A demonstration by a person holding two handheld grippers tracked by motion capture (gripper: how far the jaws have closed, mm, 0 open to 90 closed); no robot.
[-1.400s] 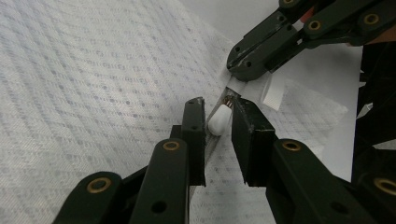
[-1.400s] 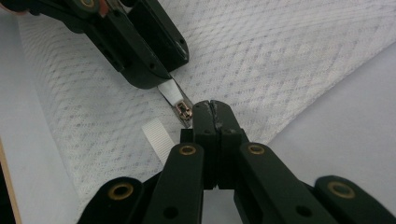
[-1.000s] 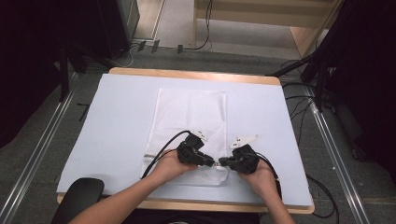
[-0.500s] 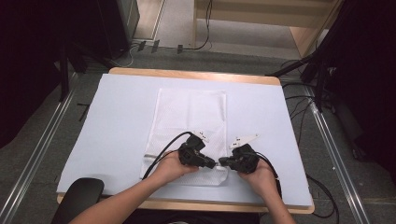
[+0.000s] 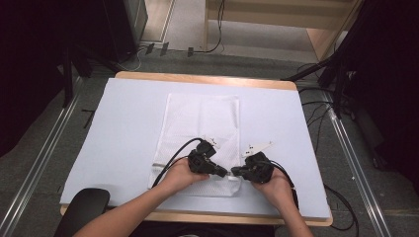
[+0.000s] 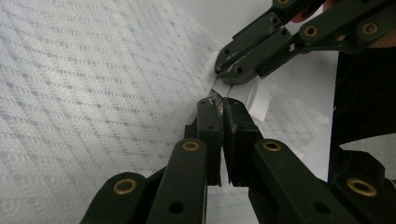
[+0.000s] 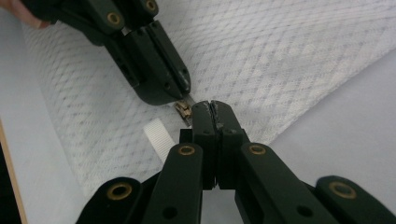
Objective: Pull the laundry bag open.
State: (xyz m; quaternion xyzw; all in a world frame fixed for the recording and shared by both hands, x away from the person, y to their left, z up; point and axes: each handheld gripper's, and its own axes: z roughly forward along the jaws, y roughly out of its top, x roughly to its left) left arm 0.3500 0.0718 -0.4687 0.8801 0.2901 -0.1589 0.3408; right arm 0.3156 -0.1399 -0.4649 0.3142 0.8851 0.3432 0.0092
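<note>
In the high view the near edge of the white mesh bag (image 5: pixel 200 123) lies hidden beneath the left tool (image 5: pixel 223 172) and right tool (image 5: pixel 235 172), and both tool tips are too small there to tell what they pinch. In the left tool view the zipper pull (image 6: pixel 215 99) is mostly covered between the two tools. In the right tool view the white strap (image 7: pixel 159 136) runs behind the tool, its end unseen; the bag is cut off at the top edge
</note>
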